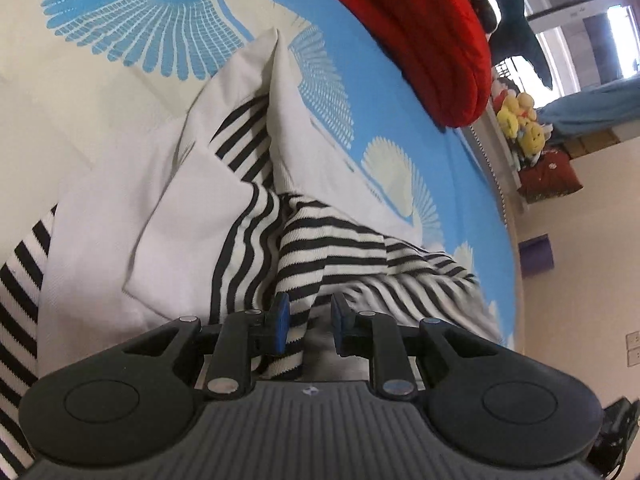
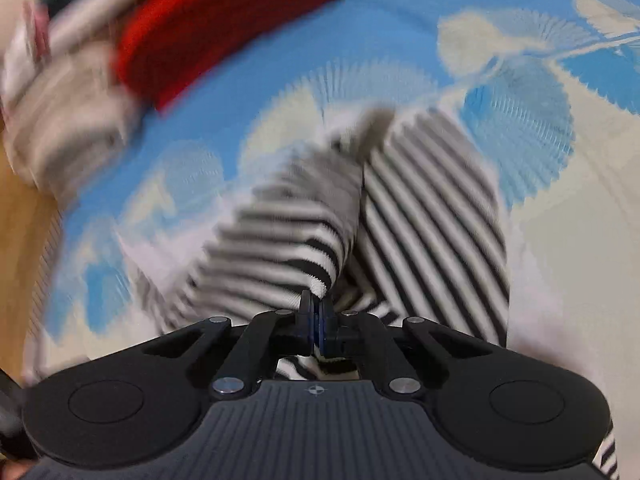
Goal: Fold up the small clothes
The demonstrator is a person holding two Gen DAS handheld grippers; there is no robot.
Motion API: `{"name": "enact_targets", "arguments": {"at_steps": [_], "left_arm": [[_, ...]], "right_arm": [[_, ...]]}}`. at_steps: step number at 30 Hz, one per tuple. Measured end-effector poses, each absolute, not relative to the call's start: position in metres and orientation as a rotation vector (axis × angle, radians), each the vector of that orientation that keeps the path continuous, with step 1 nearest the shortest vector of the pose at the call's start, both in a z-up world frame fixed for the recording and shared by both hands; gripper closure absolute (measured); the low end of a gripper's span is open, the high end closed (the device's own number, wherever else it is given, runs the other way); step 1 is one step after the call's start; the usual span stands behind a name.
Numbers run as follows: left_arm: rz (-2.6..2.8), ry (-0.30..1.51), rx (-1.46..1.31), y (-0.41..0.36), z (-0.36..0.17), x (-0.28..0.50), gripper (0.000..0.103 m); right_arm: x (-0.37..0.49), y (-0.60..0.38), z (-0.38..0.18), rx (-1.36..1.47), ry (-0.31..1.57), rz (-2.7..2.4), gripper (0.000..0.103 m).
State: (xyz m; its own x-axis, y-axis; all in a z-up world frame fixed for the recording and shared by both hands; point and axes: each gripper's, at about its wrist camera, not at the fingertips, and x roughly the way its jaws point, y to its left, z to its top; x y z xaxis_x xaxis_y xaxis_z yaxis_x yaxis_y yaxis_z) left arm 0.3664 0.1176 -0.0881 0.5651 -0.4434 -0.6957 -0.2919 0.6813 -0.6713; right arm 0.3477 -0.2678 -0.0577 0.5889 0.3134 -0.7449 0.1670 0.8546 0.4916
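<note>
Striped garment [image 1: 320, 248] lies rumpled on the blue-and-cream bedspread [image 1: 400, 100], black/white knit w/ plain white panels [image 1: 192, 216] folded over it, spread just ahead of and under both claws

Left gripper [image 1: 307, 318]: jaws part open, a striped fold sits between them against the left pad, right pad clear of it, so not clamped. Cloth runs on ahead and off to its left

Right gripper [image 2: 316, 318]: jaws closed tight, pinching a striped edge w/ a white hem [image 2: 320, 286] right at the tips; the rest of the fabric trails away ahead, view badly blurred

Handling, as a judgement: looks light, soft, limp. No stiffness, will sag and drape from any pinch, prob. bunch up if dragged. Knit shouldn't slip much on the pads, nothing fragile. Best hold is at a hem or corner, single layer if poss., both claws on matching edges so it hangs flat; grabbing mid-cloth would likely catch extra layers

Red cushion [image 1: 420, 32] lies further ahead of the left claw, well apart from the garment
</note>
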Motion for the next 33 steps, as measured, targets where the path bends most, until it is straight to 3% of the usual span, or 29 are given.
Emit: {"name": "enact_targets", "arguments": {"at_steps": [4, 10, 14, 15, 20, 22, 23, 24, 29, 31, 33], "left_arm": [[-0.109, 1.025, -0.813, 0.115, -0.083, 0.367, 0.08], [-0.119, 1.119, -0.808, 0.106, -0.092, 0.366, 0.075], [-0.145, 1.142, -0.794, 0.097, -0.09, 0.362, 0.075], [-0.158, 1.152, -0.783, 0.094, -0.09, 0.361, 0.075], [-0.142, 1.225, -0.678, 0.077, -0.099, 0.358, 0.077], [-0.139, 1.219, -0.655, 0.077, -0.098, 0.359, 0.102], [-0.154, 1.185, -0.65, 0.08, -0.093, 0.361, 0.102], [-0.17, 1.111, -0.645, 0.084, -0.082, 0.362, 0.102], [-0.144, 0.634, -0.582, 0.121, -0.009, 0.35, 0.102], [-0.123, 0.577, -0.637, 0.136, -0.008, 0.345, 0.102], [-0.088, 0.67, -0.648, 0.14, -0.021, 0.348, 0.102]], "right_arm": [[0.336, -0.314, -0.042, 0.626, 0.826, 0.002, 0.102], [0.336, -0.344, -0.088, 0.707, 1.036, -0.105, 0.097], [0.336, -0.335, -0.079, 0.697, 1.011, -0.068, 0.075], [0.336, -0.333, -0.079, 0.692, 1.011, -0.065, 0.074], [0.343, -0.325, -0.089, 0.669, 1.062, -0.096, 0.074], [0.344, -0.322, -0.093, 0.658, 1.064, -0.11, 0.084], [0.344, -0.321, -0.092, 0.652, 1.059, -0.115, 0.095], [0.344, -0.32, -0.09, 0.65, 1.052, -0.115, 0.098], [0.337, -0.327, -0.065, 0.819, 0.817, 0.034, 0.1], [0.329, -0.332, -0.049, 0.87, 0.689, 0.084, 0.1], [0.323, -0.336, -0.044, 0.916, 0.616, 0.114, 0.1]]}}
